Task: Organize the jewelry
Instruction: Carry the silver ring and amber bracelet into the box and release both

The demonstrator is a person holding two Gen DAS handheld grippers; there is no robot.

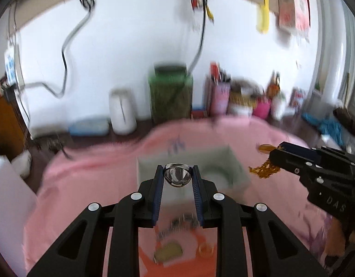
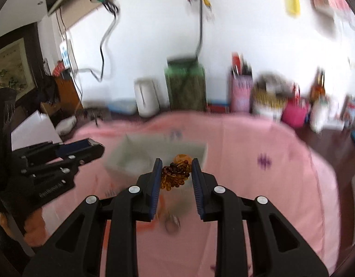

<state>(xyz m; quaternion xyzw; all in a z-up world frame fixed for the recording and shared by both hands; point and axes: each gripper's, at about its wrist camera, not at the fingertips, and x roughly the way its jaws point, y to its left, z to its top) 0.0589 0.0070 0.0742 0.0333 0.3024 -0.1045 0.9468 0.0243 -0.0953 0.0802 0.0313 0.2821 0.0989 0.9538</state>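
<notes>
Both wrist views face the pink cloth (image 1: 89,184) from above.

A pink cloth (image 1: 85,184) (blurred) bears a pale box (image 1: 232,161).

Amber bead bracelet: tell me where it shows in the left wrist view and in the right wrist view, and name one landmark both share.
Left wrist view: amber bead bracelet hangs at right of centre from the right gripper.
Right wrist view: the bracelet sits low centre, pinched between that gripper's fingers.
Shared landmark: the green container against the white wall, behind the pink cloth.
</notes>
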